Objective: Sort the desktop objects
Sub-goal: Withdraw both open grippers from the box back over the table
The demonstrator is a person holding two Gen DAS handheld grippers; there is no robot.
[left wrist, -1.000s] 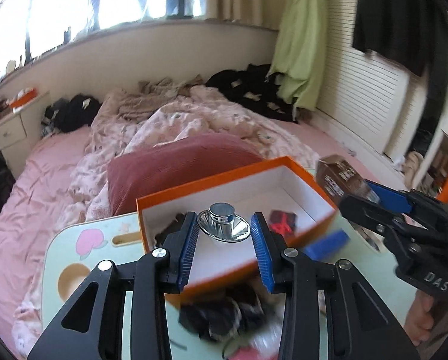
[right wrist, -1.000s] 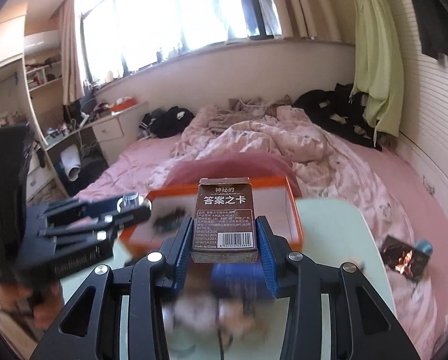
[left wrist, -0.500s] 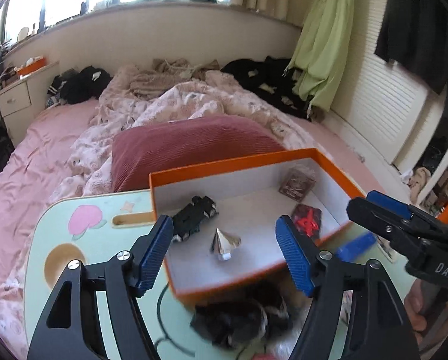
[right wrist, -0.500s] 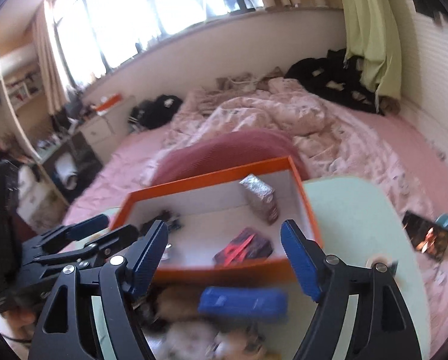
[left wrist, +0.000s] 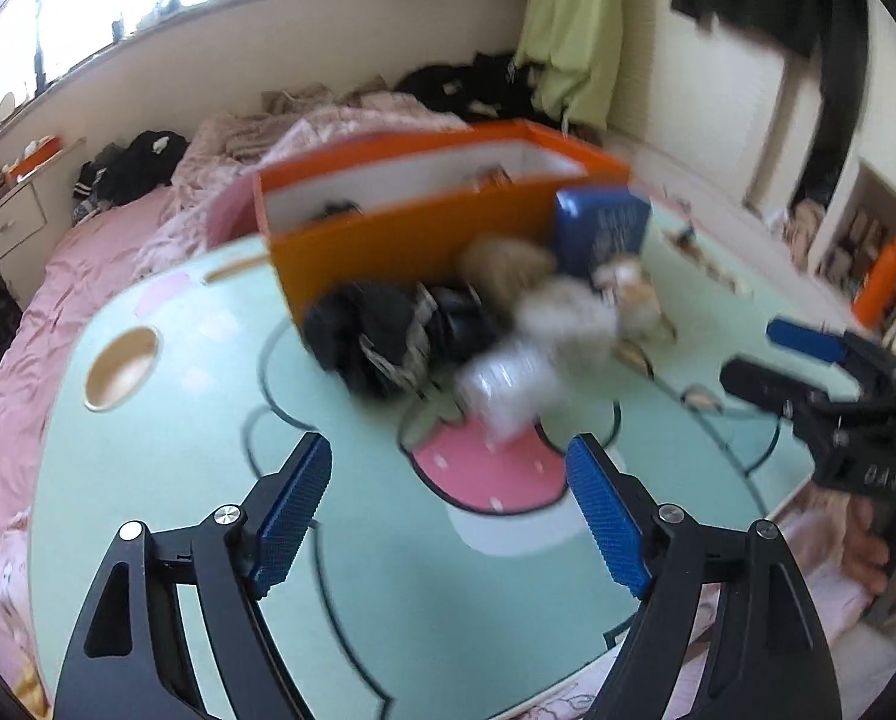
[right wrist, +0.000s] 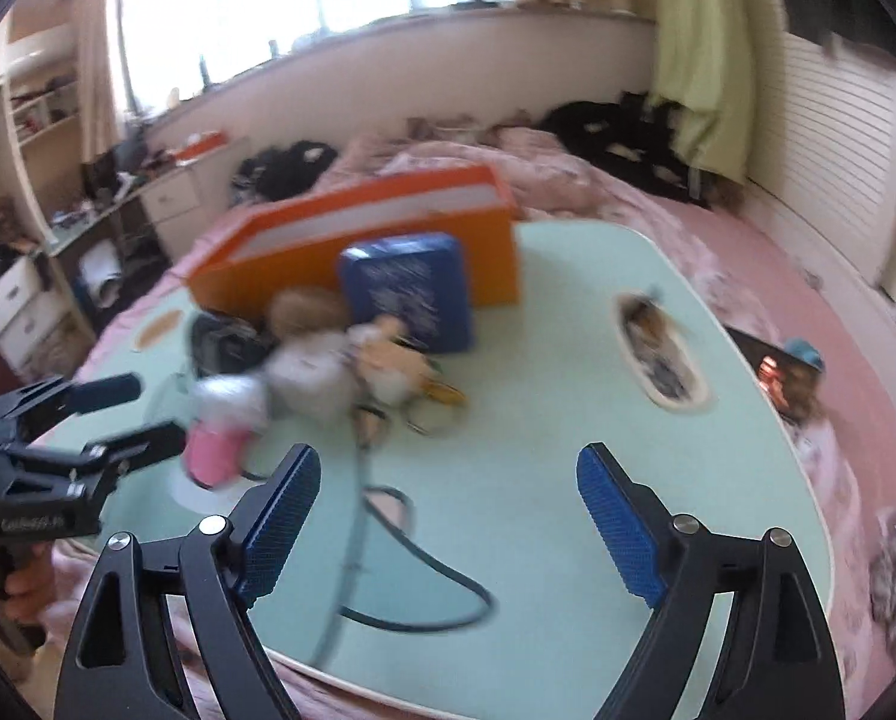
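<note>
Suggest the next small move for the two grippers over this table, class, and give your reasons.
Probably reach the right gripper forward to the blue box leaning on the orange box. Both it and the left gripper are empty, jaws opening, nothing between them, and a blurred pile remains on the table unsorted.

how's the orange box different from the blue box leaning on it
The orange box is the larger; the blue box is clearly smaller. The orange box is open at the top, with a white inside; the blue box looks closed. The orange box sits flat on the table; the blue box stands tilted against the orange box's front wall. Both are box-shaped and stand at the far side of the clutter.
</note>
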